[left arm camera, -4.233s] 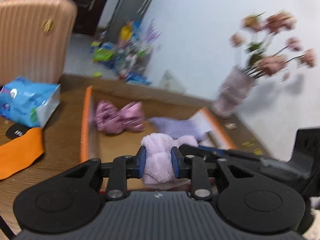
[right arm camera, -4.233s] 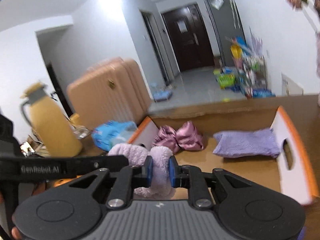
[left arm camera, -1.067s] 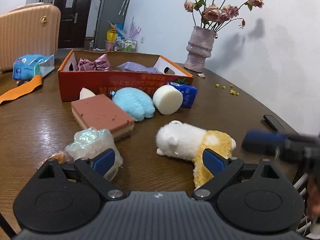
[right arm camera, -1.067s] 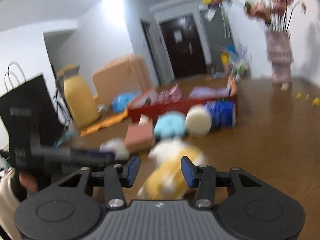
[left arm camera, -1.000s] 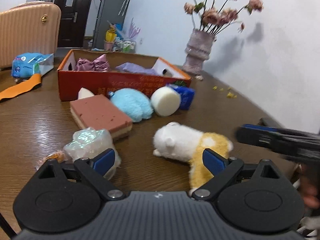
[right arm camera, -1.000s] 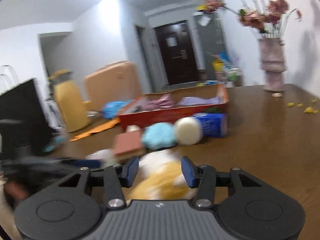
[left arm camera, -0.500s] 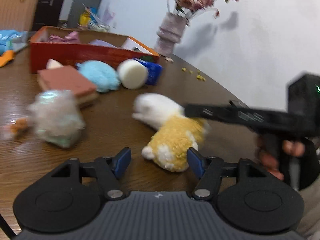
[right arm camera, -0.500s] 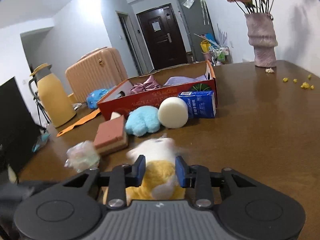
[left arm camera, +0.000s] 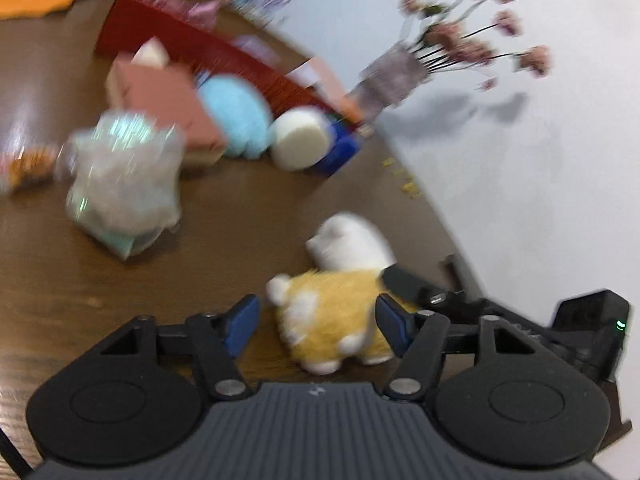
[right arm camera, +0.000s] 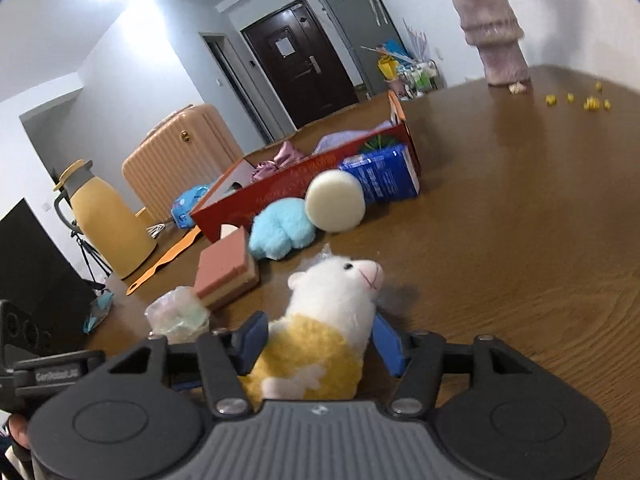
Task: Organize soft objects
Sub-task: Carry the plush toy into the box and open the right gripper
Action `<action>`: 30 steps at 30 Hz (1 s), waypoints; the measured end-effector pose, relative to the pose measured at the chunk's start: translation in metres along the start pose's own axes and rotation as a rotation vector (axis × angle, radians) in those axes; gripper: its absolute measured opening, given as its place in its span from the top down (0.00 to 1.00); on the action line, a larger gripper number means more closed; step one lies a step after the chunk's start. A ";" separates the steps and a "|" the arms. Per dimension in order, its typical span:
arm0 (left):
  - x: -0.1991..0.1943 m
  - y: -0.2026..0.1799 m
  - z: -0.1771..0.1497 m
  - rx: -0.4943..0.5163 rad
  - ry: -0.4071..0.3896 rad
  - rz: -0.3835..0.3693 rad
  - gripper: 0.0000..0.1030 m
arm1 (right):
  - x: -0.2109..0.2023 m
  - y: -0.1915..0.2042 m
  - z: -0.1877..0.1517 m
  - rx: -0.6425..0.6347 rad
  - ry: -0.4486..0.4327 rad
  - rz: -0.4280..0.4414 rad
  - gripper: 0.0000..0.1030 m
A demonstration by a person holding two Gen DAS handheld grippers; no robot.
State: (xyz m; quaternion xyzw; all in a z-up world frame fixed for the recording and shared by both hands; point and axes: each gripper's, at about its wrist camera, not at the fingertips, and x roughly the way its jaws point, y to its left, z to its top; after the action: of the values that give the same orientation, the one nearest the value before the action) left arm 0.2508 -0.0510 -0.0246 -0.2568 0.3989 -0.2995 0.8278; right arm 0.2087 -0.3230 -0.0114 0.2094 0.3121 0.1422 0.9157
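Here both grippers are closing in on the plush alpaca from opposite ends, and that is the relation the next move is hanging on. It is lying on the bare wood near the desk's near edge, its long axis running from white woolly head to yellow fleecy rump. The right gripper is straddling the neck and shoulders, with the head poking out beyond its fingertips; its jaws have just been opening and are standing about half apart, pads beside the fur but, as far as I can judge, not squeezing it. The left gripper is sitting at the rump; its jaws have just been closing to roughly half open, the body between them with a gap showing at one pad. The right one is looking nearer to a real hold.

Further back the red cardboard box is waiting with satin and lilac cloth inside. In front of it are lying a fluffy blue toy, a round cream sponge, a brick-pink foam block and a crinkly clear bag.
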 end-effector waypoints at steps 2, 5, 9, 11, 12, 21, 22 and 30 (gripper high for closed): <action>0.004 0.005 0.000 -0.057 0.019 -0.049 0.54 | 0.003 -0.007 -0.001 0.060 0.003 0.050 0.57; 0.003 0.000 0.010 -0.082 -0.014 -0.076 0.54 | 0.000 -0.001 0.009 0.048 -0.028 0.045 0.61; -0.004 -0.024 0.065 0.017 -0.131 -0.123 0.55 | -0.005 0.012 0.056 -0.010 -0.145 0.100 0.61; 0.001 -0.036 0.108 0.065 -0.165 -0.100 0.54 | 0.004 0.024 0.092 -0.081 -0.195 0.106 0.61; 0.010 -0.040 0.132 0.082 -0.171 -0.085 0.54 | 0.014 0.028 0.112 -0.120 -0.217 0.102 0.61; 0.133 0.001 0.252 -0.028 -0.029 0.068 0.55 | 0.164 -0.006 0.220 -0.073 -0.097 -0.059 0.63; 0.141 0.007 0.252 -0.024 -0.012 0.083 0.54 | 0.177 -0.011 0.222 -0.064 -0.072 -0.081 0.68; 0.160 0.005 0.236 0.066 0.049 0.160 0.53 | 0.196 -0.005 0.203 -0.181 -0.016 -0.235 0.78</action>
State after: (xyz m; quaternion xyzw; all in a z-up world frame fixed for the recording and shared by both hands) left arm 0.5243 -0.1155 0.0209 -0.1893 0.4282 -0.2517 0.8470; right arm 0.4870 -0.3106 0.0319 0.0891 0.3131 0.0600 0.9436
